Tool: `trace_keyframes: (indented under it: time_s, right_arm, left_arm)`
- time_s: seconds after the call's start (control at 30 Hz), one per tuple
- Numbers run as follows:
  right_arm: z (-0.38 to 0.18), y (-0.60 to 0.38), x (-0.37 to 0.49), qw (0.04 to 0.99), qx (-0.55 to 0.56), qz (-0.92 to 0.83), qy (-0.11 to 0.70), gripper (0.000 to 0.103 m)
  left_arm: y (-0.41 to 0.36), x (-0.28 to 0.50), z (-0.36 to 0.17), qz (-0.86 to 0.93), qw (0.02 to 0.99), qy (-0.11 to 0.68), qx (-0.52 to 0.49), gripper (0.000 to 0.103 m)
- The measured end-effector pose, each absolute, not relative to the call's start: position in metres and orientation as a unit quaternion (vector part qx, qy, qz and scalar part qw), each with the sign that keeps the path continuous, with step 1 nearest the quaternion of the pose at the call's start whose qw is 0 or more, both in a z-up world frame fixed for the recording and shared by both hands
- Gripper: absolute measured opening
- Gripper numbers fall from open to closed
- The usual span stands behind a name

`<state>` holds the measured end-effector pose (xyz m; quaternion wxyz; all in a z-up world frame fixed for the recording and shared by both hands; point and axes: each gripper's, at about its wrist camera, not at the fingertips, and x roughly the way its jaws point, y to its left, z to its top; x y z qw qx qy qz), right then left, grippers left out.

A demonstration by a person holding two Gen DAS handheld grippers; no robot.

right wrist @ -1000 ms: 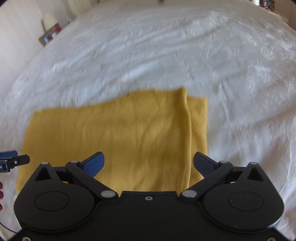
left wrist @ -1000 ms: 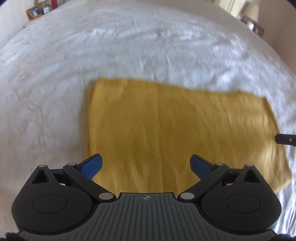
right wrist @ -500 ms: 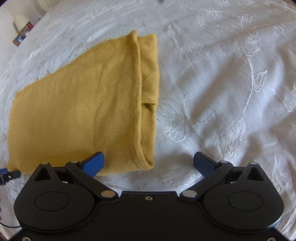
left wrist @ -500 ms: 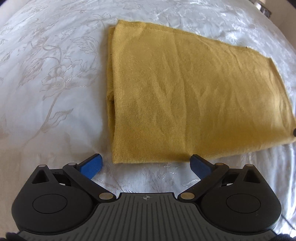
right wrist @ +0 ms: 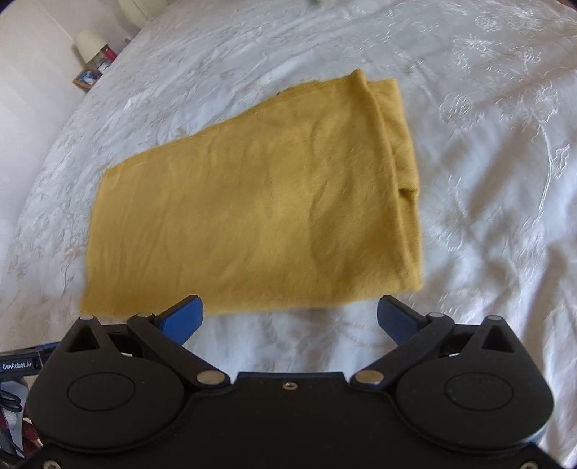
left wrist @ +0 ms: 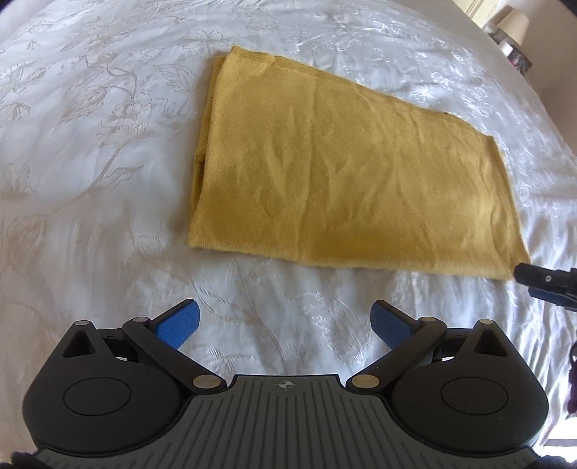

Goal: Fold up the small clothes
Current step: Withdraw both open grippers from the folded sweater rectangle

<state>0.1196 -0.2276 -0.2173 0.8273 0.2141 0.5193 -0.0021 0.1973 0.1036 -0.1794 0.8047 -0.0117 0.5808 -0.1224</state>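
Note:
A mustard-yellow garment [left wrist: 346, 180] lies folded flat in a rectangle on the white embroidered bedspread [left wrist: 90, 144]. It also shows in the right wrist view [right wrist: 259, 209], with its layered folded edge at the right. My left gripper [left wrist: 285, 321] is open and empty, above the bedspread just short of the garment's near edge. My right gripper [right wrist: 290, 317] is open and empty, at the garment's near edge. The tip of the right gripper [left wrist: 541, 281] shows at the right edge of the left wrist view, next to the garment's near right corner.
A bedside lamp and small items [left wrist: 512, 32] stand beyond the bed's far right in the left wrist view. A lamp and a picture frame [right wrist: 90, 57] stand at the far left in the right wrist view. White bedspread [right wrist: 487, 180] lies all around the garment.
Both grippers have drawn back from the garment toward the near side and risen. The garment now lies farther ahead of the fingers. Both stay open.

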Motion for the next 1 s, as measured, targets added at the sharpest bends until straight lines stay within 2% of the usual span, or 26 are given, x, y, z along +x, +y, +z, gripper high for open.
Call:
trace_keyframes:
  time_s: [0.27,0.53,0.6,0.83,1.0]
  right_arm:
    - [-0.218,-0.208,0.093,0.814,0.210,0.007,0.542,0.102]
    - [-0.186,-0.199,0.085,0.848,0.197,-0.005,0.492,0.102]
    - [-0.179,-0.196,0.086,0.855,0.199,-0.009,0.478,0.102]
    - [-0.164,-0.185,0.088,0.865,0.213,-0.034,0.454,0.102]
    - [-0.161,-0.182,0.085,0.866,0.221,-0.054,0.444,0.102]
  left_arm:
    - [0.097,0.180,-0.178,-0.115,0.795,0.595,-0.002,0.103]
    - [0.093,0.185,-0.169,-0.113,0.796,0.594,0.008,0.100]
    - [0.093,0.189,-0.166,-0.120,0.796,0.593,0.012,0.092]
    - [0.090,0.206,-0.155,-0.124,0.802,0.583,0.038,0.091]
    - [0.086,0.219,-0.147,-0.123,0.807,0.574,0.059,0.082]
